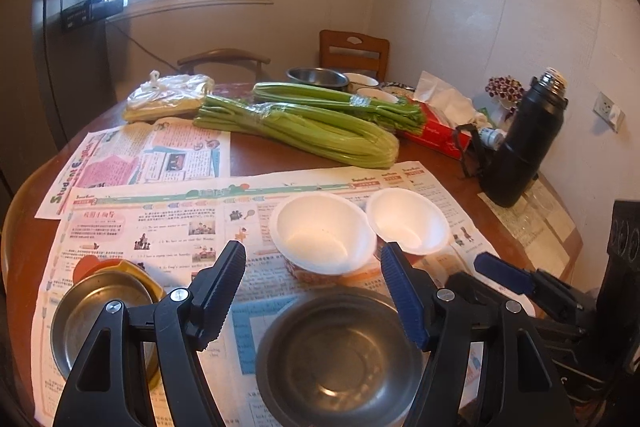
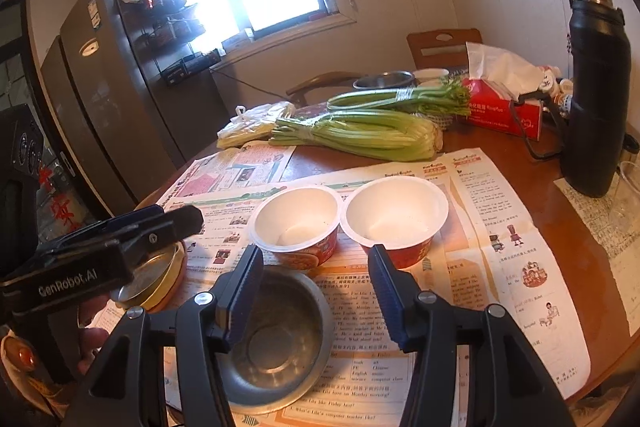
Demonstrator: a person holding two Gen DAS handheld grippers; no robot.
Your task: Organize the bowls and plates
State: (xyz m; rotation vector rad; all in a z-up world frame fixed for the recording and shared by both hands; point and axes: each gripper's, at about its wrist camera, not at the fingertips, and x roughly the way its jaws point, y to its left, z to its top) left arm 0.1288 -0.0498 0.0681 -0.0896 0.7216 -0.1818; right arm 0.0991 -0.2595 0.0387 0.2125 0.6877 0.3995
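Two white paper bowls stand side by side on the newspaper, the left bowl (image 1: 322, 237) (image 2: 296, 223) and the right bowl (image 1: 408, 221) (image 2: 396, 213). A steel bowl (image 1: 340, 355) (image 2: 280, 335) sits in front of them. A small steel dish on a yellow plate (image 1: 100, 311) (image 2: 154, 279) lies at the left. My left gripper (image 1: 314, 255) is open, empty, above the steel bowl; it also shows in the right wrist view (image 2: 176, 219). My right gripper (image 2: 316, 257) is open, empty, over the steel bowl's right rim; its finger (image 1: 500, 269) shows in the left wrist view.
Celery bundles (image 1: 304, 123) (image 2: 372, 131), a bagged item (image 1: 168, 95), a red tissue box (image 2: 500, 107), a black thermos (image 1: 524, 143) (image 2: 596, 91) and more bowls (image 1: 318, 77) stand at the table's back. Chairs stand behind. A fridge (image 2: 100, 87) stands at the left.
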